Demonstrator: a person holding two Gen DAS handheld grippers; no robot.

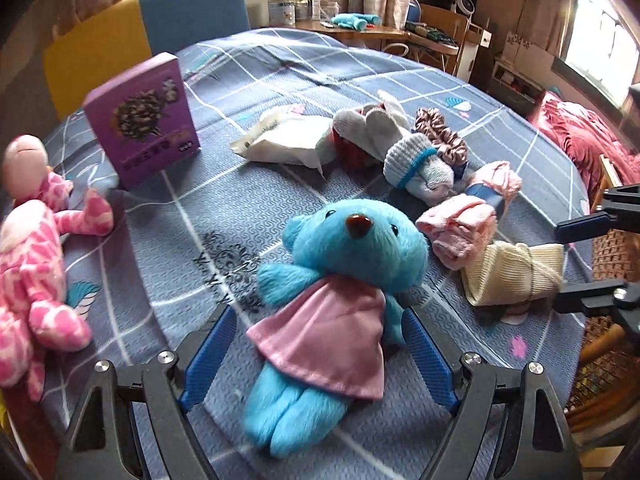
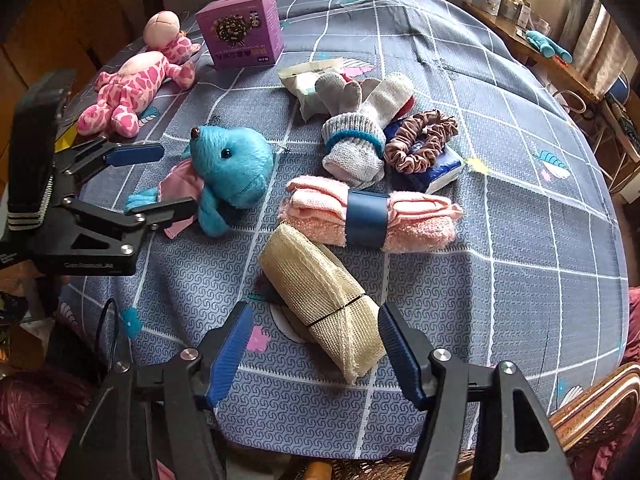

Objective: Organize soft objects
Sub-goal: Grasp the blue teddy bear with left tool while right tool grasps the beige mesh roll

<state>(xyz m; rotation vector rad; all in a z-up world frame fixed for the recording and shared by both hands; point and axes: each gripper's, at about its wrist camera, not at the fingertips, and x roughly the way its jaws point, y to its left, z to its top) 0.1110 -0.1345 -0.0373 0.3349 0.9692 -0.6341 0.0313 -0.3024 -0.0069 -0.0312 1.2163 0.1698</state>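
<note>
A blue teddy bear (image 1: 344, 280) in a pink dress lies face up on the checked cloth. My left gripper (image 1: 318, 314) is open and straddles its body, with both blue pads clear of the dress. The right wrist view shows the left gripper (image 2: 160, 180) from the side, around the bear (image 2: 228, 168). A cream mesh roll (image 2: 324, 296) lies between the fingers of my right gripper (image 2: 315, 308), which is open. The roll sits close to the right pad and well apart from the left one. A pink towel roll (image 2: 368, 218) with a blue band lies just beyond.
The round table's blue-grey checked cloth (image 2: 520, 240) also carries a grey sock bundle (image 2: 352, 148), a brown scrunchie (image 2: 420, 140), a blue tissue pack (image 2: 444, 172), a white packet (image 1: 284, 140), a purple box (image 1: 140, 120) and a pink spotted plush (image 2: 132, 84). A blue and yellow chair (image 1: 192, 8) stands behind.
</note>
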